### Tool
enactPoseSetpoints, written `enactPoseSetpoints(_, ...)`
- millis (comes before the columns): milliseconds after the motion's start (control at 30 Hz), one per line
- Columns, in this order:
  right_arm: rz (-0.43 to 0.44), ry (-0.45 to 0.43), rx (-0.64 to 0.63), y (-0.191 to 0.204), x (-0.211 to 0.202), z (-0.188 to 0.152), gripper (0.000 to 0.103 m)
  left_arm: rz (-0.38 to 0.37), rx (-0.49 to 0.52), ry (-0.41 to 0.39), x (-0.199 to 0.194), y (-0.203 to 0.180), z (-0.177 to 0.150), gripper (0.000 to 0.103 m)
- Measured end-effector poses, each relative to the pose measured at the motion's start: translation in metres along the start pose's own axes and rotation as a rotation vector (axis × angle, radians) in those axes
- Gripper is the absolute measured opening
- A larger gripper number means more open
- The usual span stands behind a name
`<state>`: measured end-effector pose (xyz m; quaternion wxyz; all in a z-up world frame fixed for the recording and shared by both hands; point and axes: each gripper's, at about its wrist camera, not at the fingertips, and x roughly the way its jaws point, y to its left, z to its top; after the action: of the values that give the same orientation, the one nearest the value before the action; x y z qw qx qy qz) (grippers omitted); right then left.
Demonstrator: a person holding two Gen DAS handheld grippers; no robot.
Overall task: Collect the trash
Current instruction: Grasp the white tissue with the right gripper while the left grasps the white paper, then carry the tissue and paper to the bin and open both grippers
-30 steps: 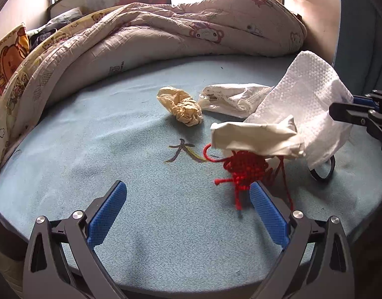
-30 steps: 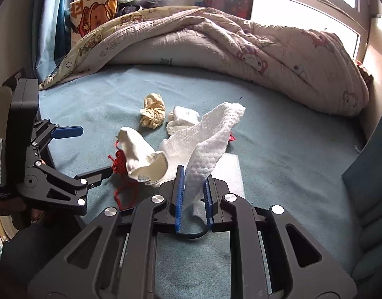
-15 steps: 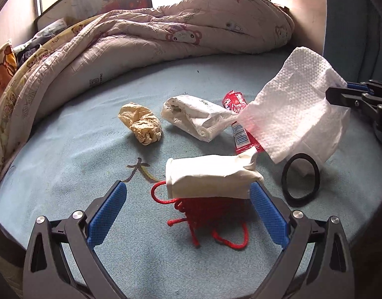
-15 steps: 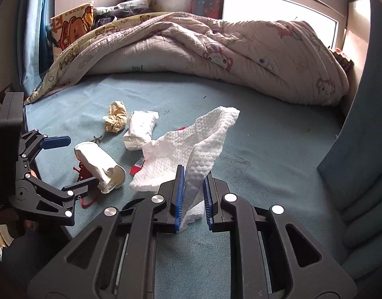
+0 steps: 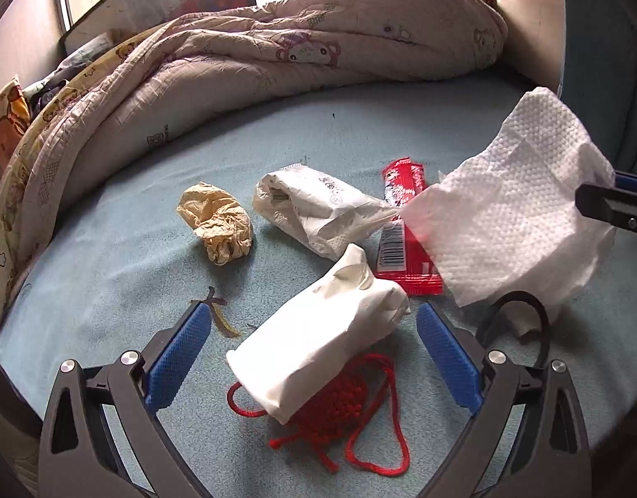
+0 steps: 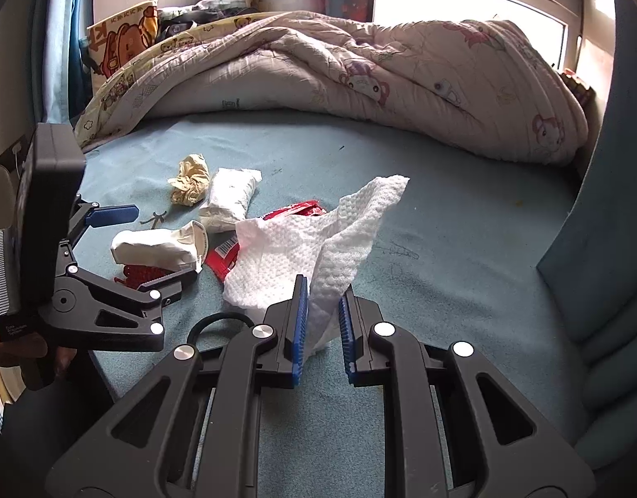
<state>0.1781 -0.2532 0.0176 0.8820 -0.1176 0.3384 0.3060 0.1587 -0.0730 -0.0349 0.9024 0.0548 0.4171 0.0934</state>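
Observation:
My right gripper (image 6: 322,323) is shut on a white paper towel (image 6: 310,245) and holds it above the blue bed sheet; the towel also shows in the left wrist view (image 5: 513,224). My left gripper (image 5: 314,357) is open, its jaws on either side of a white paper wrapper (image 5: 318,340) that lies on a red knotted cord (image 5: 343,411). Beyond lie a red snack wrapper (image 5: 401,224), a white crumpled bag (image 5: 314,207) and a yellowish crumpled paper (image 5: 216,222).
A black hair band (image 5: 522,315) lies on the sheet (image 5: 111,274) under the towel. A rumpled quilt (image 5: 277,54) fills the back of the bed. A blue curtain (image 6: 601,257) hangs at the right. The bed's front edge is close below both grippers.
The right gripper lifted the paper towel up and right, uncovering the red snack wrapper and the hair band. The left gripper moved in around the white wrapper.

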Motion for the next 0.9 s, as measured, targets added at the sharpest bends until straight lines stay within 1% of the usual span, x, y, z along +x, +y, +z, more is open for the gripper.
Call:
enactPoseSetpoints(67, 0.002, 0.002, 0.001, 0.0, 0.001, -0.001, 0.014, -0.02, -0.025, 0.006, 0.008, 0.007, 0.001, 0.097)
enactPoseSetpoints(100, 0.003, 0.003, 0.001, 0.0, 0.002, -0.001, 0.014, -0.031, -0.042, -0.007, 0.009, 0.012, 0.001, 0.095)
enactPoseSetpoints(133, 0.004, 0.004, 0.0, 0.001, 0.003, -0.001, 0.014, -0.025, -0.054, -0.018, 0.01, 0.016, 0.0, 0.069)
enactPoseSetpoints(167, 0.004, 0.007, -0.002, 0.003, 0.003, -0.002, 0.014, -0.006, -0.061, -0.014, 0.011, 0.02, 0.0, 0.056)
enactPoseSetpoints(200, 0.004, 0.01, -0.005, 0.004, 0.004, -0.002, 0.014, 0.004, -0.074, -0.018, 0.01, 0.025, 0.0, 0.051)
enactPoseSetpoints(267, 0.004, 0.015, -0.011, 0.006, 0.006, -0.002, 0.014, -0.029, -0.102, -0.033, 0.004, 0.034, 0.0, 0.045)
enactPoseSetpoints(433, 0.022, 0.01, -0.004, 0.017, 0.007, 0.008, 0.014, -0.009, -0.13, -0.086, -0.026, 0.058, 0.01, 0.045)
enactPoseSetpoints(567, 0.049, -0.016, 0.002, 0.034, 0.002, 0.03, 0.014, 0.043, -0.15, -0.098, -0.046, 0.085, 0.015, 0.044)
enactPoseSetpoints(633, 0.063, -0.027, 0.0, 0.046, 0.0, 0.045, 0.014, 0.048, -0.169, -0.097, -0.055, 0.1, 0.015, 0.044)
enactPoseSetpoints(767, 0.092, -0.049, -0.035, 0.08, -0.01, 0.07, 0.014, 0.051, -0.197, -0.097, -0.075, 0.129, -0.002, 0.044)
enactPoseSetpoints(833, 0.103, -0.057, -0.066, 0.102, -0.017, 0.079, 0.014, 0.041, -0.222, -0.087, -0.084, 0.144, -0.017, 0.044)
enactPoseSetpoints(900, 0.127, -0.069, -0.084, 0.122, -0.028, 0.083, 0.014, 0.056, -0.234, -0.084, -0.093, 0.157, -0.034, 0.044)
